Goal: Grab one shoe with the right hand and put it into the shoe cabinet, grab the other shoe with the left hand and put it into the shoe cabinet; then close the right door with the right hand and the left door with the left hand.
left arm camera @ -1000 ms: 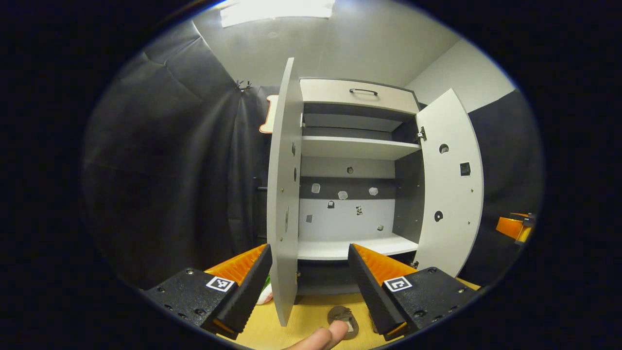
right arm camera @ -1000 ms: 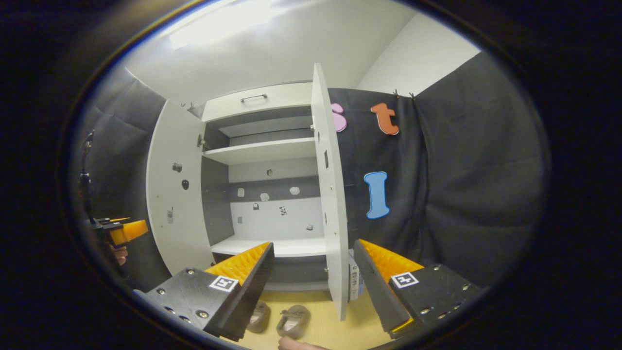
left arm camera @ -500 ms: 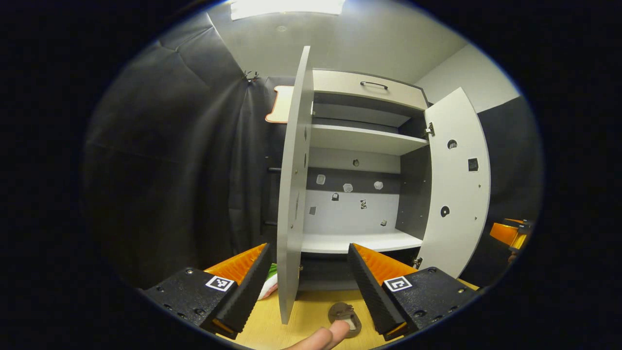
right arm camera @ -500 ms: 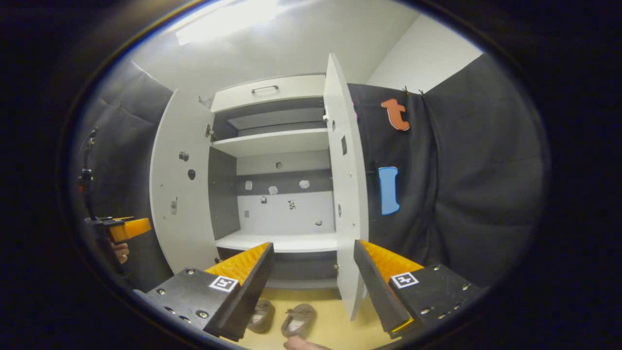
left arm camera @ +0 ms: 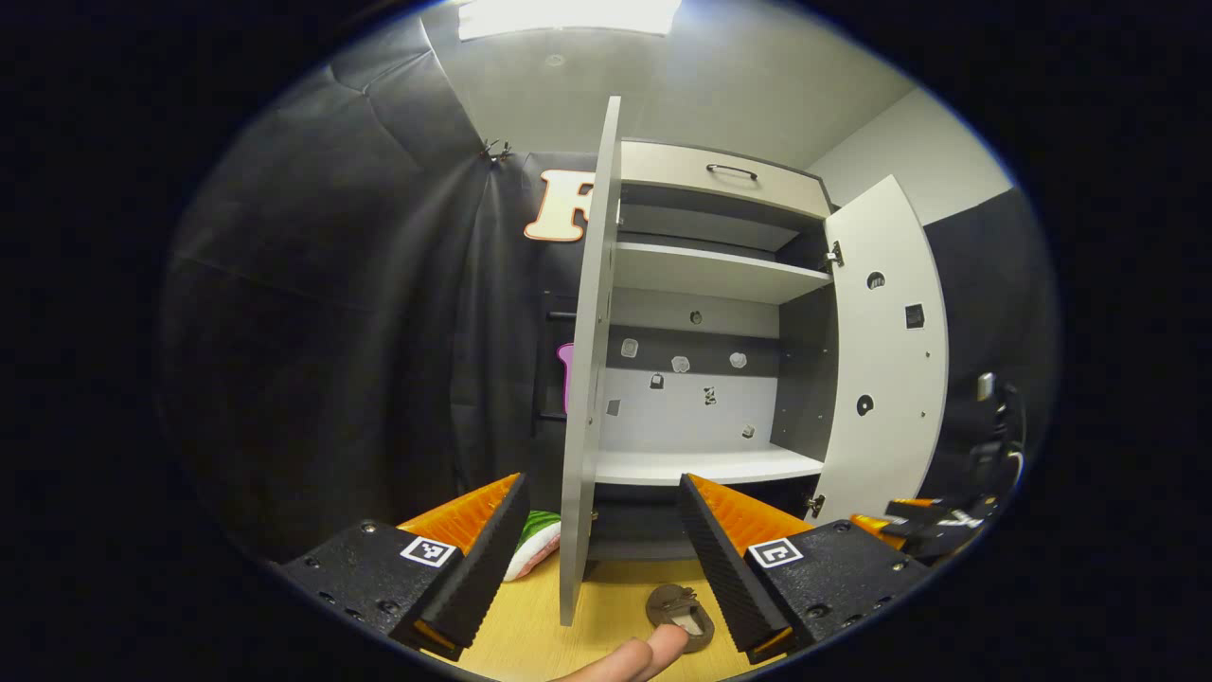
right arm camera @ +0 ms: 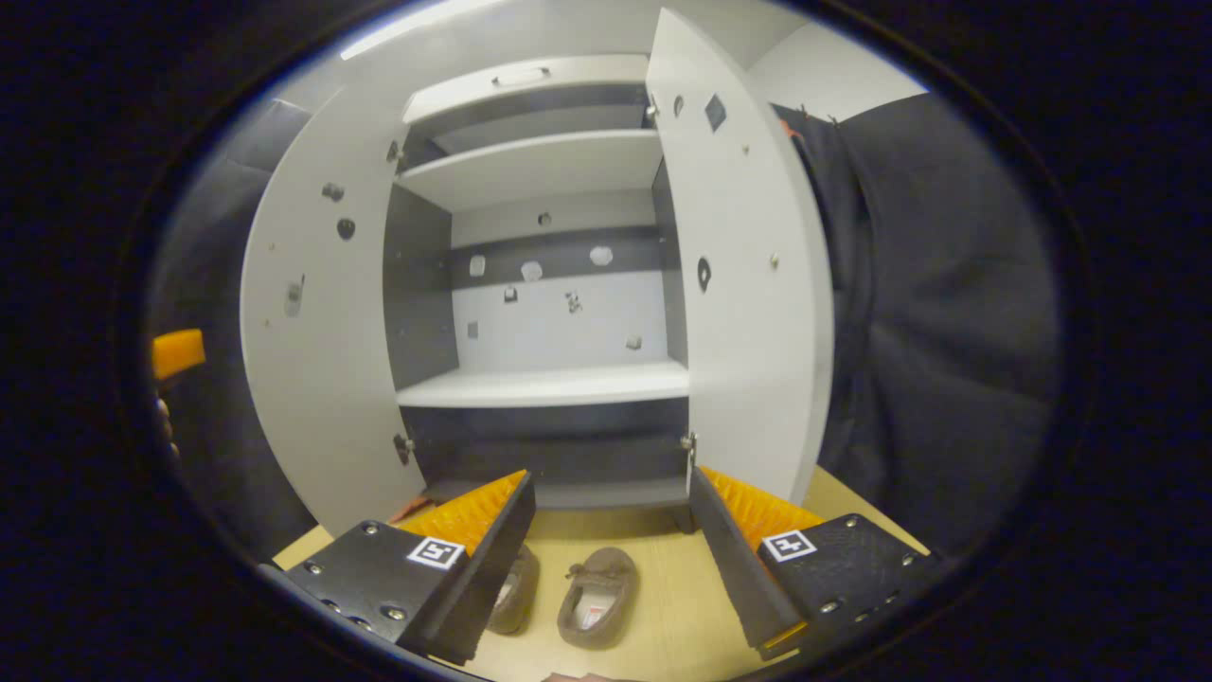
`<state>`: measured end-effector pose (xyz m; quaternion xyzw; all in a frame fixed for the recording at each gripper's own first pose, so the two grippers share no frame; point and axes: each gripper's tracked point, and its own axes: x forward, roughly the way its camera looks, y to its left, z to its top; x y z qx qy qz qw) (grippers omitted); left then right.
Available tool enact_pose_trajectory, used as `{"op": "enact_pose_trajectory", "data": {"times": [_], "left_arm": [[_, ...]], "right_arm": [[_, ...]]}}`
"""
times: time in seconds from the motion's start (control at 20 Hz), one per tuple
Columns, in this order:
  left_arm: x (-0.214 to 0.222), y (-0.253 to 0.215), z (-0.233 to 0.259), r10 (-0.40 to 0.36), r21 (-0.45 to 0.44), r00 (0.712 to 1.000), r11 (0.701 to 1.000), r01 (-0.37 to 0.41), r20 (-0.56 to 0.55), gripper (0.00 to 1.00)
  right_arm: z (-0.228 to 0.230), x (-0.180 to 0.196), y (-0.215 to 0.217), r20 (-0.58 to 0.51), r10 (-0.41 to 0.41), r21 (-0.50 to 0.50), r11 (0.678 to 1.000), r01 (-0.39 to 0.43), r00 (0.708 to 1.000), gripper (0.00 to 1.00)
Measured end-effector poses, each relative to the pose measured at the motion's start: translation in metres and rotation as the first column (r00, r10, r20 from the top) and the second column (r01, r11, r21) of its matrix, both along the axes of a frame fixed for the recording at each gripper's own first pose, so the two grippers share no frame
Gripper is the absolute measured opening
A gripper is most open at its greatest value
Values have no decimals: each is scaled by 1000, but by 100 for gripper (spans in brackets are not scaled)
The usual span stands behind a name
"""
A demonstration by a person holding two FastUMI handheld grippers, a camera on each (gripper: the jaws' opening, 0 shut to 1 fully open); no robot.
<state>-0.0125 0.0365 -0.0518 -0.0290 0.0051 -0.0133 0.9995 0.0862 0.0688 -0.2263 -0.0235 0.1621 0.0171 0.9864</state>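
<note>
Cabinet (right arm camera: 549, 388) stands open on the wood floor (right arm camera: 663, 606), both doors swung wide, shelves bare. Right gripper (right arm camera: 611, 559) is spread apart and holds nothing, low in front of the cabinet. Two brown shoes lie on the floor just before the cabinet's base: one shoe (right arm camera: 595, 597) shows between the fingers, the second shoe (right arm camera: 516, 592) is partly hidden behind the left finger. Left door (right arm camera: 312, 313) and right door (right arm camera: 748, 265) flank the opening. Left gripper (left arm camera: 601, 559) is likewise spread and empty, with the left door's edge (left arm camera: 587, 379) between its fingers. A shoe (left arm camera: 680, 611) lies before the cabinet; a fingertip (left arm camera: 653, 649) is near it. A green-and-white object (left arm camera: 535, 549), possibly a bag, lies left of the cabinet.
</note>
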Motion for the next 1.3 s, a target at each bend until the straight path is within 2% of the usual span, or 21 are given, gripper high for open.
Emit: {"op": "enact_pose_trajectory", "data": {"times": [0.1, 0.15, 0.2, 0.25, 0.35, 0.55, 0.8, 1.0, 1.1, 1.15, 1.2, 1.3], "left_arm": [[-8, 0, -1, -5, 17, 1000, 1000, 5, 13, 96], [-12, 1, -1, -6, 18, 1000, 1000, 6, 18, 99], [-15, 2, -2, -7, 13, 1000, 1000, 7, 18, 96], [-19, 1, -2, -16, 7, 1000, 1000, 15, 20, 96], [-25, 0, -3, -31, 7, 999, 999, 31, 28, 96], [-30, 5, -10, -24, 8, 999, 1000, 23, 31, 96], [-35, 17, -13, 4, -5, 999, 1000, -4, 44, 96], [-33, 22, -18, 14, -9, 999, 1000, -13, 34, 96], [-31, 23, -22, 17, -9, 999, 1000, -17, 30, 96], [-30, 23, -24, 17, -11, 1000, 1000, -17, 24, 96], [-29, 22, -27, 15, -10, 1000, 1000, -15, 17, 96], [-27, 18, -30, 6, -11, 1000, 1000, -6, 6, 96]], "right_arm": [[-40, 4, 8, -79, 14, 13, 1000, -13, 997, 99], [-58, 6, 13, -110, 22, 23, 1000, -19, 994, 99], [-75, 8, 17, -136, 24, 26, 999, -21, 990, 94], [-92, 12, 21, -161, 24, 20, 1000, -21, 987, 99], [-128, 16, 23, -211, 12, -7, 1000, -14, 977, 99], [-201, 12, 30, -343, -22, -45, 999, 7, 939, 96], [-262, 10, 42, -451, -17, -42, 999, -2, 892, 87], [-293, 29, 31, -492, -51, -53, 998, 28, 869, 66], [-293, 31, 29, -474, -50, -70, 997, 19, 879, 45], [-294, 31, 29, -464, -37, -63, 998, 8, 885, 30], [-295, 31, 27, -461, -25, -67, 998, -7, 887, 27], [-296, 32, 30, -444, 20, 0, 1000, -22, 896, 5]]}}
